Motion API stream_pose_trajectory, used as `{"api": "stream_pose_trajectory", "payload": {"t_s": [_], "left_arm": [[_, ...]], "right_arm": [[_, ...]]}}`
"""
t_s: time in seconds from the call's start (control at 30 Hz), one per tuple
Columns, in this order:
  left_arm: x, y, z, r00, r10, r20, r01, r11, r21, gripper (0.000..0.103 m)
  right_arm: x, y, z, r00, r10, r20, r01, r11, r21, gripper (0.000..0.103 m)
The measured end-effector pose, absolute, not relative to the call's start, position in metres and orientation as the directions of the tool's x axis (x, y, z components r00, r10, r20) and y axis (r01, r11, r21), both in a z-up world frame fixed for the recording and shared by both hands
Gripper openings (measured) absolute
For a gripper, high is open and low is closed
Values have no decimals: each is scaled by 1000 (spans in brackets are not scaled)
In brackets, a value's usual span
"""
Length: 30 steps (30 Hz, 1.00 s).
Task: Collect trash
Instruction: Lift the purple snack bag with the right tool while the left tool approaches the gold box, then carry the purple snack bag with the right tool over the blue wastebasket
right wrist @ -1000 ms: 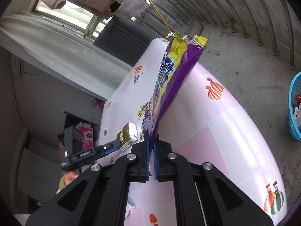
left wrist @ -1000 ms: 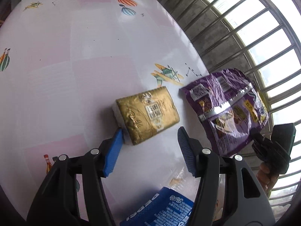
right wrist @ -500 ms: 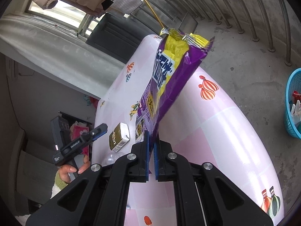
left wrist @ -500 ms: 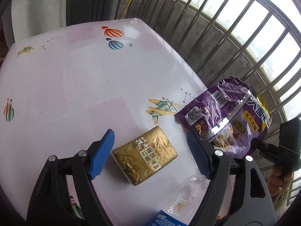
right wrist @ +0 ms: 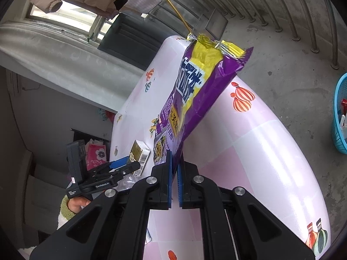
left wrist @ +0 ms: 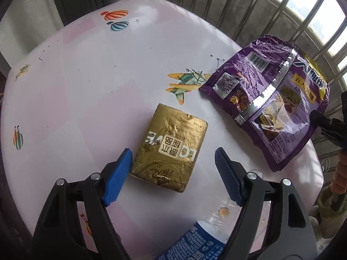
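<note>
A gold foil carton (left wrist: 171, 147) lies flat on the pink table (left wrist: 86, 82). My left gripper (left wrist: 173, 164) is open, its blue pads on either side of the carton's near end, just above the table. My right gripper (right wrist: 174, 166) is shut on the corner of a purple and yellow snack bag (right wrist: 195, 91) and holds it up over the table edge. The bag (left wrist: 271, 99) and the right gripper's tip (left wrist: 325, 123) show at the right of the left wrist view. The carton (right wrist: 138, 153) and left gripper (right wrist: 121, 164) show in the right wrist view.
A blue-labelled wrapper (left wrist: 195, 244) and clear crumpled plastic (left wrist: 219, 216) lie at the table's near edge. A blue basket (right wrist: 339, 112) with items stands on the concrete floor to the right. Metal window bars (left wrist: 282, 10) run behind the table.
My left gripper pulled back and lifted, then came down again around the gold carton, which has turned more upright in view. My right gripper keeps the purple bag raised, swinging it slightly.
</note>
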<state>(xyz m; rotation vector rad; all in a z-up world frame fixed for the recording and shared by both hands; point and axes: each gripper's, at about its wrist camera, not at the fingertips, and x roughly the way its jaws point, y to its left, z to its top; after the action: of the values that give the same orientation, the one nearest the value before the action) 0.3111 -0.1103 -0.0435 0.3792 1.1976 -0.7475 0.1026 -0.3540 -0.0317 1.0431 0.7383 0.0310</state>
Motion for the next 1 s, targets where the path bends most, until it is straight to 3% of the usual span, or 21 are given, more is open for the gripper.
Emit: {"api": "stream_pose_trajectory", "payload": {"t_s": [0.13,0.4,0.7,1.0], "left_arm": [[317,-107,-47,164,-312,-936,668,733,-127,60],[321,-89,-38,169,-387,-906,583,781,-224,57],[292,-95,26,249,-527,-813,608,738,-292,57],[237,-181,76,168,-645,-745,742,581,-335,57]], "right_arm": [[101,-356,-33,766,361,-532,311,517,798,6],[90,-360,-21,812,352,-465,245,518,820,4],[62,-365,15,870,289,-399,166,590,790,3],[-16,-416,36,928,59,-368,262,599,757,3]]}}
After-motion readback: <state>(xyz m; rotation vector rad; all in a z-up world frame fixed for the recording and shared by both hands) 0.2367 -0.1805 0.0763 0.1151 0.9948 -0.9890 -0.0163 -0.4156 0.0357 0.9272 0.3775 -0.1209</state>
